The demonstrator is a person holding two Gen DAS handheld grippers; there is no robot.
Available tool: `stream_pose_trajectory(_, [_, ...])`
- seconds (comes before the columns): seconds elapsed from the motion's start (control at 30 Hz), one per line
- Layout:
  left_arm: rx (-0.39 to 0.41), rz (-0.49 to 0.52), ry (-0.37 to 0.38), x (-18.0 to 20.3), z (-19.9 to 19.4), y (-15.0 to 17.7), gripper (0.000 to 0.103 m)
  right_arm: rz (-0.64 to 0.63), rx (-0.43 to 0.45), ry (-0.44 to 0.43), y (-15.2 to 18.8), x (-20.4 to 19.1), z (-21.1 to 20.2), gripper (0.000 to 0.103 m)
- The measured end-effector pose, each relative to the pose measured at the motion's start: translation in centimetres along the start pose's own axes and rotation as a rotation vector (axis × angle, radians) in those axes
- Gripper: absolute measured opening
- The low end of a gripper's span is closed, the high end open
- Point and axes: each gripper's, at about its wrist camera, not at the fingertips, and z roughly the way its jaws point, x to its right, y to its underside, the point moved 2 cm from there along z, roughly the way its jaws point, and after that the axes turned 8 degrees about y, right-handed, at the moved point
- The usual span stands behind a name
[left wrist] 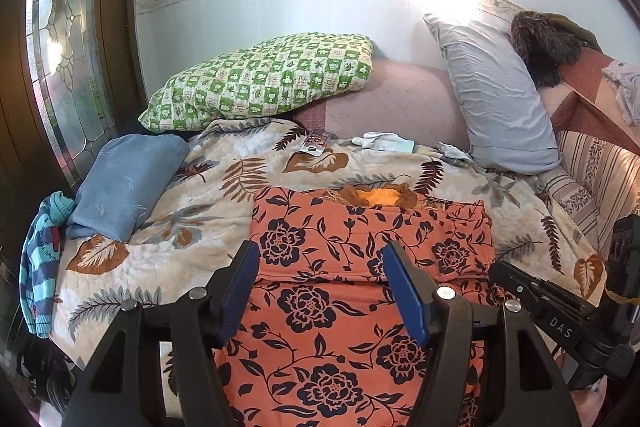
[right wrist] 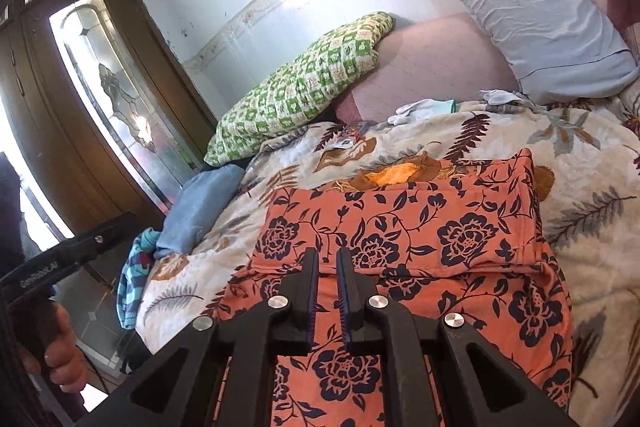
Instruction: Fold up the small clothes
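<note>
orange flowered cloth [left wrist: 360,291]: laid folded on the leafy blanket [left wrist: 168,255] | left gripper [left wrist: 320,287]: held spread above it, nothing pinched | right gripper [right wrist: 327,291]: pressed together, nothing held

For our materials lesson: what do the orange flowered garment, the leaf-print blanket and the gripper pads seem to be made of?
Orange flowered garment: probably soft knit cotton, matte; it creases limply at the fold. Leaf-print blanket: likely plush fleece; fuzzy, dimpled surface. Left gripper pads: seemingly blue ribbed rubber on black hard plastic arms.
</note>
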Motion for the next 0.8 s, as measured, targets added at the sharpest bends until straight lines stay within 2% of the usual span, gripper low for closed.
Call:
stream_pose_trajectory(0.47, [0.002,-0.014,-0.009,-0.6,-0.1,0.0,0.065,-0.067,0.031,-0.014,0.5,-1.3,-0.1,0.012])
stream_pose_trajectory(0.8, [0.000,-0.021,0.003,-0.5,0.1,-0.1,0.065,-0.047,0.041,-0.011,0.4,-0.6,-0.2,0.011])
